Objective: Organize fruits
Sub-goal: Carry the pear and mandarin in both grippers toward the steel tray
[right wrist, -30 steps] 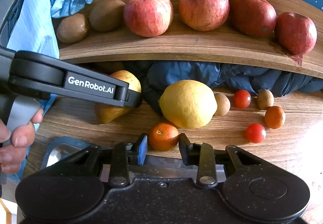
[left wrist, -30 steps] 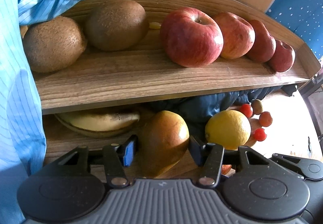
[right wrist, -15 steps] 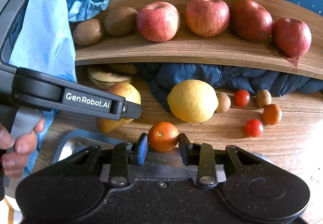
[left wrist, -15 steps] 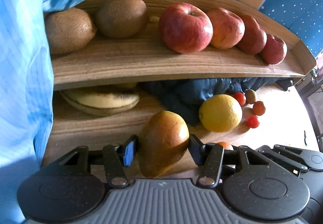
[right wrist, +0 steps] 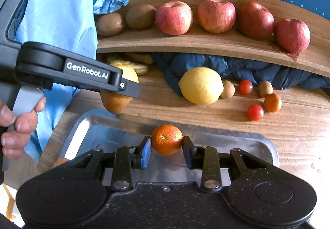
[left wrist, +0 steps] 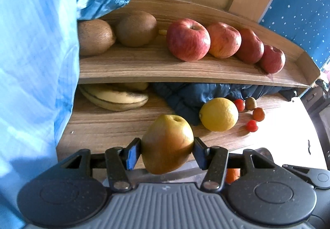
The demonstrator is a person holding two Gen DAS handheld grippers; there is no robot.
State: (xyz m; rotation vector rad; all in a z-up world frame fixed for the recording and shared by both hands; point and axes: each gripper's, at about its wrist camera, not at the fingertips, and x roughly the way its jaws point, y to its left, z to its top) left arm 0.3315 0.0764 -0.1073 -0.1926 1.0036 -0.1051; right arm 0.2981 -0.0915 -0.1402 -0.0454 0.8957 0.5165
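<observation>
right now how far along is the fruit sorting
Done, it seems: four red apples and two brown kiwis line the curved wooden upper shelf. In hand: the left hand-held gripper grips a yellow-green pear; the right hand-held gripper holds a small orange mandarin above the metal tray. Left: the yellow lemon, cherry tomatoes and other small fruits on the wooden tabletop.

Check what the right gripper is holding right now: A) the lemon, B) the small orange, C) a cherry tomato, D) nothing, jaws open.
B: in the right wrist view the right gripper is shut on the small orange, both pads against its sides above the metal tray, while the lemon lies apart on the wooden table.
</observation>
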